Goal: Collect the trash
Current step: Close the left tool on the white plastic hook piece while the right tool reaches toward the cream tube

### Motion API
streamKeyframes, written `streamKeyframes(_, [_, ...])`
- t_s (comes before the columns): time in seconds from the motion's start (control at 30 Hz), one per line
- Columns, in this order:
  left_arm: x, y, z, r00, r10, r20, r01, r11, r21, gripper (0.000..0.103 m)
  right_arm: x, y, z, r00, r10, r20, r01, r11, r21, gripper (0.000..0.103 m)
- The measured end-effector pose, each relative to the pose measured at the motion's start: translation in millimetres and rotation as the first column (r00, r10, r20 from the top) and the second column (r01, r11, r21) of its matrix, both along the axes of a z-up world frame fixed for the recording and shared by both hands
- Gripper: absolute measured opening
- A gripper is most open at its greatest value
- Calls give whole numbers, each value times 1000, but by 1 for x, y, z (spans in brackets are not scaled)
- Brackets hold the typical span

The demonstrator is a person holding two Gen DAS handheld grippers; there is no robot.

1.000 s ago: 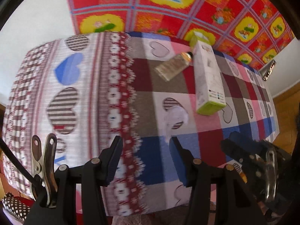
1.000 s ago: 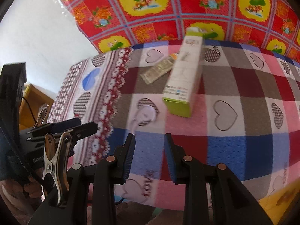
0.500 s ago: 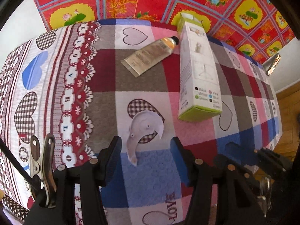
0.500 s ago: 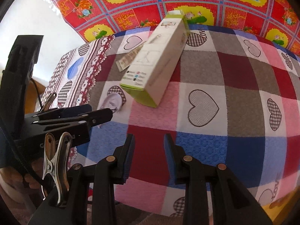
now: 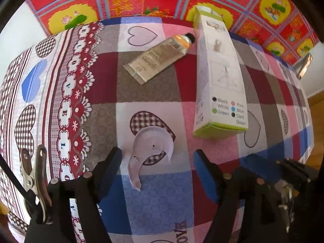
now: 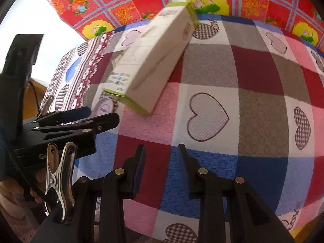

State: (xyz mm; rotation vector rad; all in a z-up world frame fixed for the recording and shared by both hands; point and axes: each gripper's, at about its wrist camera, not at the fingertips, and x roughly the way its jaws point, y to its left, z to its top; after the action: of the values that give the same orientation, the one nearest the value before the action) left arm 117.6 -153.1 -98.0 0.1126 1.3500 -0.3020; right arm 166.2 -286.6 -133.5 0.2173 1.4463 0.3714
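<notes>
Your left wrist view shows what the right one hides: the squeezed beige tube with a black cap (image 5: 160,59) lying flat on the patchwork heart-print tablecloth (image 5: 154,202), its cap just beside the far end of the long white carton with lime-green ends (image 5: 219,77). It also shows the whole curled white plastic scrap (image 5: 150,149) lying between the spread fingers of your left gripper (image 5: 158,162), whose jaws are opening and touch nothing.

From the right wrist, the carton (image 6: 154,64) covers the tube and only an edge of the scrap (image 6: 103,106) shows. Your right gripper (image 6: 162,162) hangs part-open over bare cloth, empty.

Compared with a second ago, both cameras sit lower and closer to the trash.

The carton's near end is closed; I cannot tell its contents.
</notes>
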Motion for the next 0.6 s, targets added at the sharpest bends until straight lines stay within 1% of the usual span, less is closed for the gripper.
streamKeyframes(0.03, [2,-7,-1,1000,-8,-3,8,1000,4,81,0,-2,-1,1000,-3,-2,3,1000,8,33])
streamKeyframes(0.1, [5,-17,-5,999,-30,-20,31,999,13,91,0,-5,-2,1000,-8,0,8,1000,21,33])
streamKeyframes(0.17, [5,-24,-8,999,-46,-24,47,999,22,95,0,-9,-3,1000,-17,-5,17,999,39,33])
streamKeyframes(0.3, [3,-32,-11,997,-80,-12,80,996,47,97,0,-8,-3,1000,2,-1,-2,999,44,33])
streamKeyframes(0.4, [1,-38,-13,994,-104,-31,105,992,68,97,0,-8,-2,1000,28,5,-28,999,42,35])
streamKeyframes(0.43, [2,-37,-13,995,-91,-41,94,993,74,97,0,-8,-2,1000,31,6,-31,998,47,37])
streamKeyframes(0.47, [2,-34,-12,997,-67,-40,70,994,82,92,0,-9,-2,1000,30,5,-30,998,60,39])
streamKeyframes(0.5, [0,-29,-10,998,-47,-32,50,995,86,84,0,-10,-2,1000,27,3,-27,997,71,41])
streamKeyframes(0.57, [2,-22,-9,1000,10,-12,-9,996,94,77,1,-11,-3,1000,24,-1,-24,996,85,41])
streamKeyframes(0.6, [4,-21,-8,999,31,-7,-30,996,89,76,1,-12,-3,1000,23,-1,-22,996,89,41])
